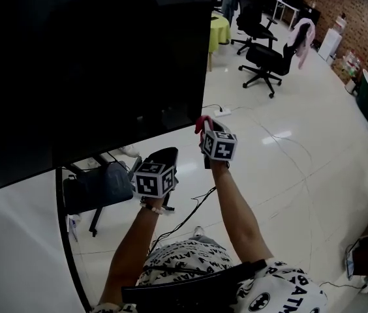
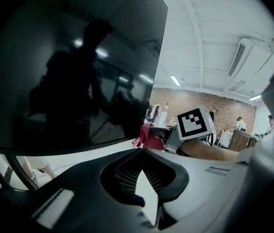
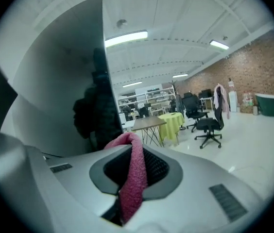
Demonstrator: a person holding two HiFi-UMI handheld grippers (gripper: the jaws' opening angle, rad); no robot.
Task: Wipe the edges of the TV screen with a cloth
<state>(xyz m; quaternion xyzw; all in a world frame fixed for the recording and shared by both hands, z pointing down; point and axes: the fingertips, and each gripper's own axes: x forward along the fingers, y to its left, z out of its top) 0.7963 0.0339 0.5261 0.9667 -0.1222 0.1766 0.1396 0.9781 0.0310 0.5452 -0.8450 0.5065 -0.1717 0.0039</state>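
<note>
The cloth [image 3: 133, 178] is pink and nubby like towelling, folded into a narrow strip that loops over at its top. The right gripper [image 3: 129, 141] pinches it between ribbed black pads set in a smooth grey shell, and the strip hangs down the middle of that view. In the head view the cloth [image 1: 200, 124] pokes out above the right gripper [image 1: 205, 130], just under the lower right corner of the TV screen [image 1: 86, 64]; whether it touches the edge cannot be told.

The screen is a flat, glossy black slab filling the upper left of the frame, mirroring a dark figure in the left gripper view [image 2: 69, 72].

The left gripper [image 1: 161, 156] sits lower and to the left, near the right one. Its jaws meet at the tips with a wedge of light behind them and nothing between.

Below is a shiny white floor [image 1: 288, 142]. Black office chairs [image 1: 269, 60], a table under a yellow-green cover [image 1: 218, 28] and a brick wall [image 1: 360, 12] fill the upper right.
</note>
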